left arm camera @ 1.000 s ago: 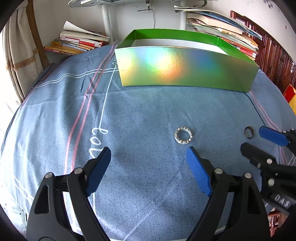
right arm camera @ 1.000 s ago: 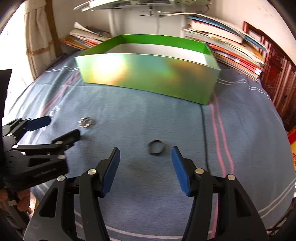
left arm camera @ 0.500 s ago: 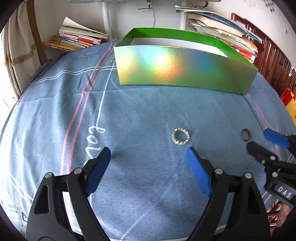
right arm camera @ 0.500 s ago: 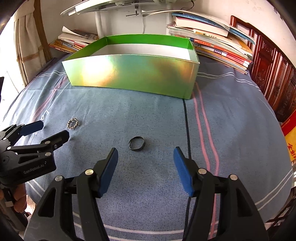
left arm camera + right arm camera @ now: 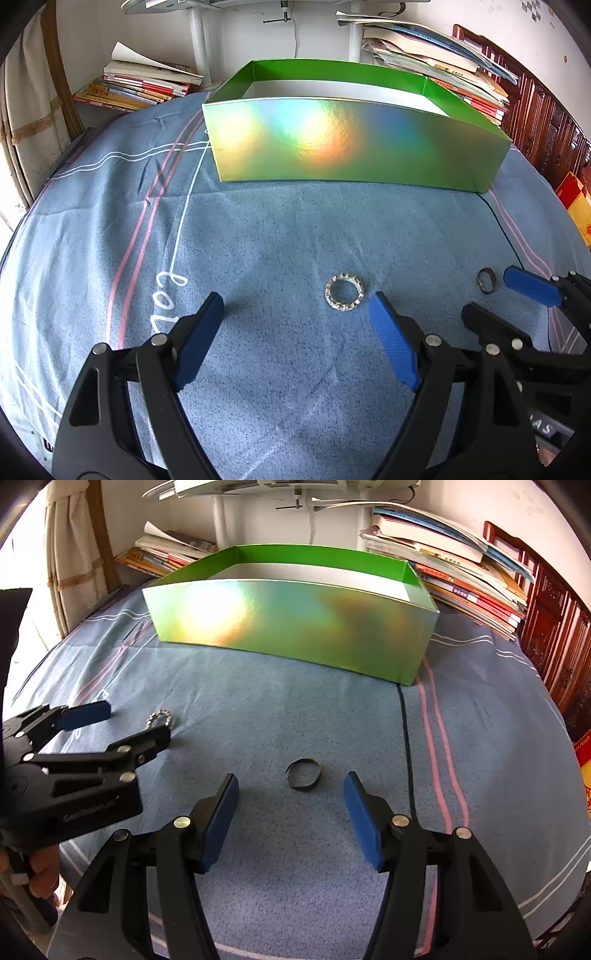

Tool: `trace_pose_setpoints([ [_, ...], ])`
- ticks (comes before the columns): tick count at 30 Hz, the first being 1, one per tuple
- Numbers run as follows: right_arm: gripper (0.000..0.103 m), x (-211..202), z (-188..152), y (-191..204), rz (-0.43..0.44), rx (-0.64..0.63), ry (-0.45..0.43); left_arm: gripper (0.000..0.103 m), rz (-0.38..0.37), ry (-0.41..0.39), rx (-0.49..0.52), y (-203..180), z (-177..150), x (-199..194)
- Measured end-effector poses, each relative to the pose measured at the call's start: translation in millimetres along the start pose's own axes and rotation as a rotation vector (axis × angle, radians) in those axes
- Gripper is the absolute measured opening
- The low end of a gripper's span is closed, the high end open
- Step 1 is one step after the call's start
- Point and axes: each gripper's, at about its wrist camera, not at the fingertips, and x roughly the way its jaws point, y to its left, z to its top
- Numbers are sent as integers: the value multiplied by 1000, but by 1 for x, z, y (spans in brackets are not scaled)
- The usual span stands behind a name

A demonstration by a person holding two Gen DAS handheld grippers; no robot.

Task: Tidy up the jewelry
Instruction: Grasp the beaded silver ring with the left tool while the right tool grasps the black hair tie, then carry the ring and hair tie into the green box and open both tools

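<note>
From my left claw [image 5: 295,325], jaws wide and empty, the sparkly ring [image 5: 344,291] lies on the blanket [image 5: 258,229] just ahead, nearer the right pad; closing off-centre could flick it away.

From my right claw [image 5: 290,808], half-open and empty, the dark ring [image 5: 303,773] sits just ahead between the pads, the green box [image 5: 288,627] well beyond; the thin band may slip.

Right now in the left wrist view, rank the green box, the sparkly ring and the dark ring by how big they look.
1. Green box, by far the largest.
2. Sparkly ring.
3. Dark ring, which looks smallest, though it lies tilted near the fisheye edge, so its gap to the sparkly ring is unsure.
</note>
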Motion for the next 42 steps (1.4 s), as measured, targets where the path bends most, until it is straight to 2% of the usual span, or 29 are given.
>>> trace_pose_setpoints([
  [6,59,1,1,-3,-22,8,-9,82,31,-9,-5,1,2,1],
  [12,59,5,5,1,-45,-3,-30,74,65,-44,57,-13,2,-2],
  [14,50,6,6,0,-31,3,-32,69,60,-56,76,-16,1,-3],
  [15,46,6,6,0,-19,5,-32,64,52,-59,83,-17,1,-3],
  [17,30,5,7,4,-12,-11,-32,55,25,-58,87,-18,1,-4],
  [19,21,4,6,7,0,-18,-31,40,0,-56,88,-18,0,-5],
  [20,21,4,6,8,-3,-20,-32,36,-17,-54,87,-18,1,-5],
  [22,20,4,6,7,-5,-17,-33,22,-50,-50,84,-18,0,-5],
  [30,20,-4,5,1,-25,14,-50,21,-74,-34,60,-12,-2,-10],
  [33,20,-4,5,-4,-36,27,-42,21,-39,-50,57,-10,-1,-15],
  [36,20,-2,5,-7,-23,43,-28,21,-36,-43,51,-8,1,-16],
  [40,20,-26,25,-13,3,49,-90,21,-64,-81,47,-2,20,-32],
  [42,20,-41,49,-20,18,54,-138,21,-69,-103,40,2,38,-41],
])
